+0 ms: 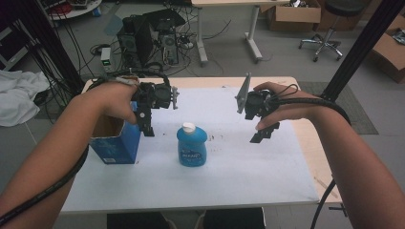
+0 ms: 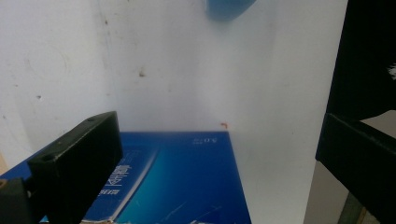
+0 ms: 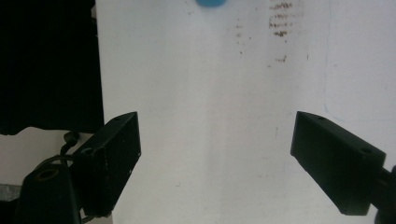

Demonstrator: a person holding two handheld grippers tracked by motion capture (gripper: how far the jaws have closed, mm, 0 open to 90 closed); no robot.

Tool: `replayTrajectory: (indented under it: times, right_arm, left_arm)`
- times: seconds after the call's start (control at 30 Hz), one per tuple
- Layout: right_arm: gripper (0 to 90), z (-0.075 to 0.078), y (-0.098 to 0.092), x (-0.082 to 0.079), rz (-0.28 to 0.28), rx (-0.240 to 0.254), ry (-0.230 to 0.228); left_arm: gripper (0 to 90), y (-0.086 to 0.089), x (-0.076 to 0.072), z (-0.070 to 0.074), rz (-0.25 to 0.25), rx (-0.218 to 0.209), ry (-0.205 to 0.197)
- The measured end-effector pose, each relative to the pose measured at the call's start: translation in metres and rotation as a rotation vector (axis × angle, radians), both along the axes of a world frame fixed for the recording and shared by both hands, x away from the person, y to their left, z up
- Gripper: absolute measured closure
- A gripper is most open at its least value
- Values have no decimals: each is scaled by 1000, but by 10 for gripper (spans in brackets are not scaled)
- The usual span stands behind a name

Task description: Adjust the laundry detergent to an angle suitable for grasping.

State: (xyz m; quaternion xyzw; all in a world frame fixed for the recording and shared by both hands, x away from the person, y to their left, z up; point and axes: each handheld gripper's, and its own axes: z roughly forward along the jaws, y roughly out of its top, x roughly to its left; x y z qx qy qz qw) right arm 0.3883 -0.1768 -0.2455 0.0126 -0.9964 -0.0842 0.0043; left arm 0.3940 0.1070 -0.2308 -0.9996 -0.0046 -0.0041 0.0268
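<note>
White table covering (image 1: pixel 229 167) is bearing a blue bottle (image 1: pixel 191 145), standing between both grippers. Left gripper (image 1: pixel 145 125) is hovering released over the blue box (image 1: pixel 116 143) beside the bottle; right gripper (image 1: pixel 264 135) is hanging released, apart.

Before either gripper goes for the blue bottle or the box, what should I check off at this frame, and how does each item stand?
1. Left gripper open: ok, its jaws stand wide apart in the left gripper view.
2. Right gripper open: ok, jaws spread with bare sheet between them.
3. Blue bottle upright with white cap on: ok.
4. Bottle free of both grippers: ok, it stands apart between them on the white sheet.
5. Blue box open at the top: ok; what it holds inside, cannot tell.
6. Left gripper clear of the box: cannot tell; it hangs right at the box's near corner.
</note>
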Motion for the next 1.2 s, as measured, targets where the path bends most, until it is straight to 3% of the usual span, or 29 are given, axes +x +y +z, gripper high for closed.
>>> replayTrajectory:
  times: [0.23, 1.2]
  right_arm:
    - [164, -5, -7, 15, -37, -19, 6]
    - [162, 2, -5, 11, -21, -10, -27]
  left_arm:
    - [10, 4, 2, -1, 12, -4, 3]
    - [10, 5, -1, 0, 15, -6, 2]
